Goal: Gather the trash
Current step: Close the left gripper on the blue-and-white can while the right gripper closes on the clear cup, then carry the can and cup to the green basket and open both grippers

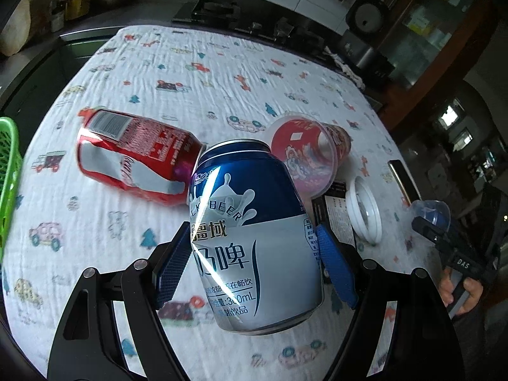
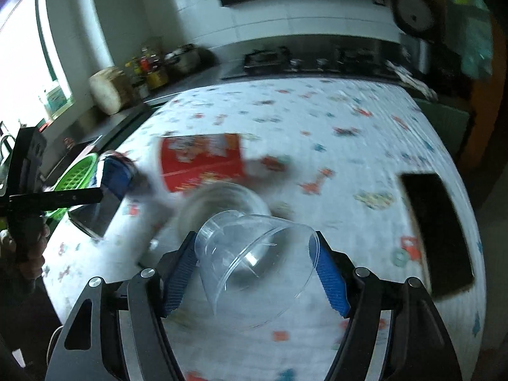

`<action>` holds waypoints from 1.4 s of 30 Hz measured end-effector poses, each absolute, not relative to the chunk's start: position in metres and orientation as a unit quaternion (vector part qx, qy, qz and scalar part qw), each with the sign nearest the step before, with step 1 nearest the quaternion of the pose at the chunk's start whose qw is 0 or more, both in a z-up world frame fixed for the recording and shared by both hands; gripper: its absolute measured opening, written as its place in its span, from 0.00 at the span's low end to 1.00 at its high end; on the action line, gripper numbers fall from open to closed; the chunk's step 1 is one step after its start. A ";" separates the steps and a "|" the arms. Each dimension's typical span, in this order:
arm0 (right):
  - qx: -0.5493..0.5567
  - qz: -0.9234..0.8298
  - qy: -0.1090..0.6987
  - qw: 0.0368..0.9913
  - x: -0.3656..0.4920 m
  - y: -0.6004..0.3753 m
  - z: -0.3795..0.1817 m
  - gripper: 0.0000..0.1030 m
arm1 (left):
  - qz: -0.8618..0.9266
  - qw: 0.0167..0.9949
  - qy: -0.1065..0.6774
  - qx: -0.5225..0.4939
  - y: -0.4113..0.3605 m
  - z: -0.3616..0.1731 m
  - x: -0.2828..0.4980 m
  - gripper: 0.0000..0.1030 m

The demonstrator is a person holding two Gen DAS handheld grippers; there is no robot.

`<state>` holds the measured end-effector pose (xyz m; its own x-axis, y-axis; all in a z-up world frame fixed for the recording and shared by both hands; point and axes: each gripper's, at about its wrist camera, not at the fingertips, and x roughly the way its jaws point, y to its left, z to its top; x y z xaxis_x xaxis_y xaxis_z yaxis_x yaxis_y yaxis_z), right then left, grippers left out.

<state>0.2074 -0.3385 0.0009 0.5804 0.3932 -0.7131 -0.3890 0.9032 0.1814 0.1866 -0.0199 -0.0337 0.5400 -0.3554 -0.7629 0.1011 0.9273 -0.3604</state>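
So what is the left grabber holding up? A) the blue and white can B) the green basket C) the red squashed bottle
A: the left gripper has its blue pads pressed on either side of the blue and white can, lifted off the cloth.

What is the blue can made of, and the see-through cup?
The blue can looks like thin metal, probably aluminium, with a glossy printed skin: a bright streak of light runs across it. The see-through cup looks like thin clear plastic: the patterned cloth shows through its wall.
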 end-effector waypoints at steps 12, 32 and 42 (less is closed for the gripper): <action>-0.042 0.303 0.387 0.870 0.204 -0.216 0.026 0.67 | -0.114 0.889 0.415 -0.155 0.050 0.003 0.137 0.74; -0.087 0.419 0.390 0.815 0.212 -0.009 0.031 0.67 | 0.112 0.884 0.396 -0.224 0.298 -0.019 0.127 0.75; -0.096 0.441 0.400 0.798 0.218 0.045 0.023 0.67 | 0.151 0.859 0.420 -0.251 0.346 -0.056 0.138 0.75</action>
